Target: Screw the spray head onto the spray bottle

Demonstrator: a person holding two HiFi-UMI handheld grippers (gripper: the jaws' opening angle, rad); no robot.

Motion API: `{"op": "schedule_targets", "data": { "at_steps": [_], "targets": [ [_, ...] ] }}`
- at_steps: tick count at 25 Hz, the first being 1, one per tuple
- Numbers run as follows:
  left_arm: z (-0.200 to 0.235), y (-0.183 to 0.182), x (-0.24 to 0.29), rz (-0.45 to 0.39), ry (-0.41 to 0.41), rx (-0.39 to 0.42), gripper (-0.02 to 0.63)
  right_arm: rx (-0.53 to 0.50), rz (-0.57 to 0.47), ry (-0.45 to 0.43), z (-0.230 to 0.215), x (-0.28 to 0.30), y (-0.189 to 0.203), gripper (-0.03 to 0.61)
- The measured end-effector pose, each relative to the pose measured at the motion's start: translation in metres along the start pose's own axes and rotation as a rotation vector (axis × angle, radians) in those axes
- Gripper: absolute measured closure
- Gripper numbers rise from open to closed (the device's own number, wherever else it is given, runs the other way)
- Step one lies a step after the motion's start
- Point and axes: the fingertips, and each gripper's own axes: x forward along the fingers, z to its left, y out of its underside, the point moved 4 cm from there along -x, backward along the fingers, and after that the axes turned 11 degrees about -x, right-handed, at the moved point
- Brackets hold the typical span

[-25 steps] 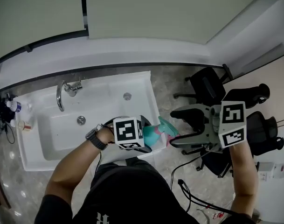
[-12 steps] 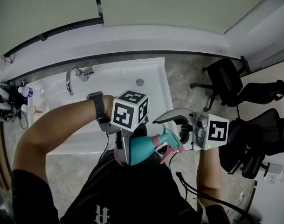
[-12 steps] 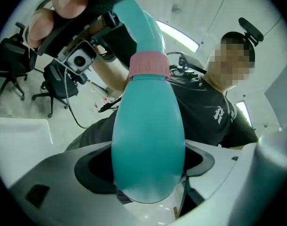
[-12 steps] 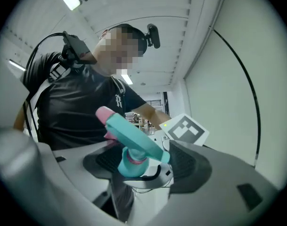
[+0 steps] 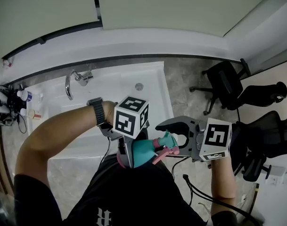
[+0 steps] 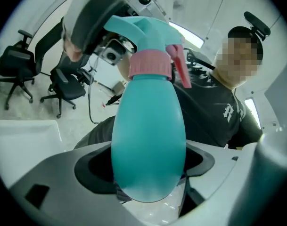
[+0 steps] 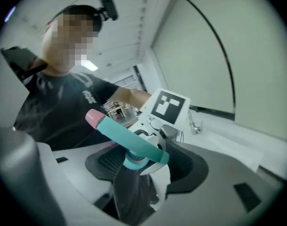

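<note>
Head view, smooth teal ovoid spray bottle [image 5: 142, 153]

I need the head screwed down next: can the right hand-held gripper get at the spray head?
Probably yes: the right hand-held gripper has its jaws either side of the spray head; they have just been closing, nothing between. The left hand-held gripper holds the spray bottle.

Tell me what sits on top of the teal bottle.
A pink collar caps the bottle, with the teal spray head and pink trigger above it. The collar covers the bottle's neck, so how far it is screwed on cannot be seen.
</note>
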Motion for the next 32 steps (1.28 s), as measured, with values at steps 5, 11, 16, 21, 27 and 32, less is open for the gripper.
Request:
{"op": "schedule_targets", "data": {
  "at_steps": [5,11,16,21,27,32],
  "targets": [
    [-0.001,-0.003,0.001,-0.004,0.018,0.027,0.222,-0.297,0.226,0.010,0.024,-0.022,0.005,0.314],
    [0.001,-0.008,0.004,0.059,0.037,0.036,0.222,-0.680,0.307,-0.071,0.038,-0.013,-0.016,0.304],
    [0.002,-0.008,0.005,0.102,0.023,0.033,0.222,-0.654,0.351,-0.116,0.039,-0.005,-0.008,0.442],
    [0.009,0.005,0.006,0.104,-0.008,-0.011,0.221,-0.473,0.316,-0.106,0.033,0.001,0.007,0.445],
    [0.017,0.022,0.006,0.085,-0.046,-0.059,0.202,-0.275,0.299,-0.069,0.029,0.006,0.031,0.449],
    [0.022,0.048,0.014,0.181,-0.135,-0.109,0.183,-0.039,0.212,-0.033,0.023,0.016,0.042,0.449]
  ]
}}
